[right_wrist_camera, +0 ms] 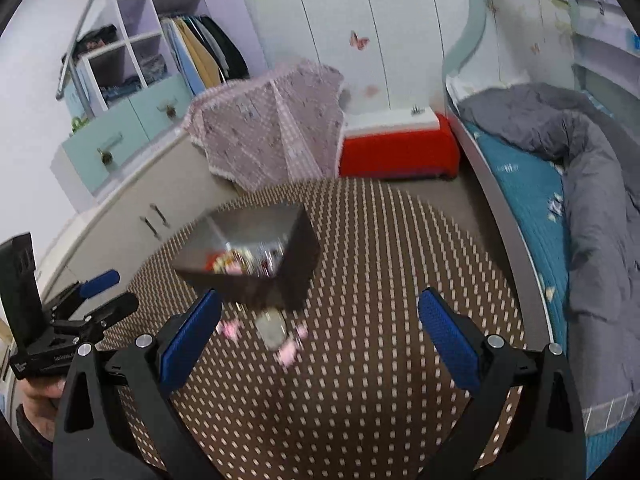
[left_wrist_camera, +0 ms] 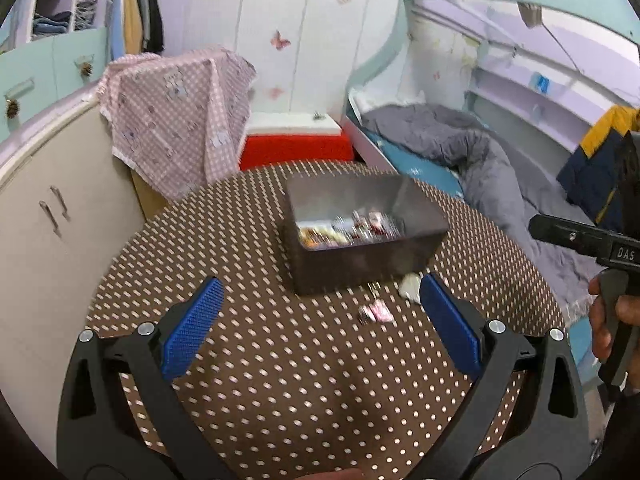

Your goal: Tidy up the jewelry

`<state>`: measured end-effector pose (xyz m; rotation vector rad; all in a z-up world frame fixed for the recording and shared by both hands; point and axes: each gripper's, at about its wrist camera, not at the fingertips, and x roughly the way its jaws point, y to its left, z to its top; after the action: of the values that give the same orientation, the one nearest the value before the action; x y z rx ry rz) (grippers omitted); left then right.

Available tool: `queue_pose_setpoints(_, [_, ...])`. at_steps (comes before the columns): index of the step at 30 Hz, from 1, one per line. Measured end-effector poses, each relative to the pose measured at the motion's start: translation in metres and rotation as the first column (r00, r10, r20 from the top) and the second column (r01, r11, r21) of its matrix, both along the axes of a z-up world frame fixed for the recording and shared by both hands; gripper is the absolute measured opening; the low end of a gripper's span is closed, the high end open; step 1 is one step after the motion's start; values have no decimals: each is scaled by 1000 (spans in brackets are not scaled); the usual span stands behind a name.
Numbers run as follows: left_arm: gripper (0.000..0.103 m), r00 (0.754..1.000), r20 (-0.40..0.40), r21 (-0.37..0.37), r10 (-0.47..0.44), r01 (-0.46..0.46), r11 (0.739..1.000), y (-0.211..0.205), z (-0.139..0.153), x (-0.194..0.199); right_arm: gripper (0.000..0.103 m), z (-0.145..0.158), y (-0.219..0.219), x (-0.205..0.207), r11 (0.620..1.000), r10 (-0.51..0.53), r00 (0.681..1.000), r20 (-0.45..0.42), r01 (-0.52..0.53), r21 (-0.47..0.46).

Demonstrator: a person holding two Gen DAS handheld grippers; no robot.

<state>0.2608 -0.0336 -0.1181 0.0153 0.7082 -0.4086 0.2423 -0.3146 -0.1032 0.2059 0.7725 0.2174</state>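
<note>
A dark grey open box point(left_wrist_camera: 362, 236) with several small jewelry pieces inside stands on the round brown dotted table point(left_wrist_camera: 280, 380). It also shows in the right wrist view point(right_wrist_camera: 256, 260). Loose pink pieces point(left_wrist_camera: 376, 314) and a white piece point(left_wrist_camera: 410, 286) lie on the table just in front of the box; in the right wrist view a pink piece point(right_wrist_camera: 290, 350) and a grey-white piece point(right_wrist_camera: 272, 330) show, blurred. My left gripper point(left_wrist_camera: 320, 292) is open and empty, short of the box. My right gripper point(right_wrist_camera: 320, 306) is open and empty, above the loose pieces.
A cream cabinet point(left_wrist_camera: 48, 216) stands left of the table, with a pink checked cloth point(left_wrist_camera: 180, 116) draped beyond it. A red and white box point(left_wrist_camera: 296, 140) sits behind. A bed with a grey duvet point(left_wrist_camera: 480, 160) runs along the right.
</note>
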Motion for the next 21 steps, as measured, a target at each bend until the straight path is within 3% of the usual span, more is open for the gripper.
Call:
queue_pose_setpoints(11, [96, 992, -82, 138, -95, 106, 985, -44, -50, 23, 95, -37, -1, -1, 1000, -11, 995, -96, 9, -19])
queue_pose_setpoints(14, [79, 984, -130, 143, -122, 141, 980, -51, -58, 31, 95, -43, 0, -2, 1000, -6, 994, -107, 4, -22])
queue_pose_setpoints(16, [50, 976, -155, 128, -151, 172, 977, -54, -60, 35, 95, -46, 2, -1, 999, 2, 993, -114, -6, -33])
queue_pose_setpoints(17, [46, 974, -160, 129, -162, 183, 975, -55, -61, 35, 95, -48, 4, 0, 999, 6, 993, -117, -11, -35])
queue_pose_setpoints(19, [23, 970, -160, 118, -181, 201, 972, -57, -60, 34, 95, -51, 8, 2, 999, 17, 993, -121, -22, -38])
queue_pose_setpoints(21, [20, 966, -171, 81, -192, 208, 975, -54, -59, 32, 95, -53, 15, 5, 998, 34, 992, -125, -41, -49])
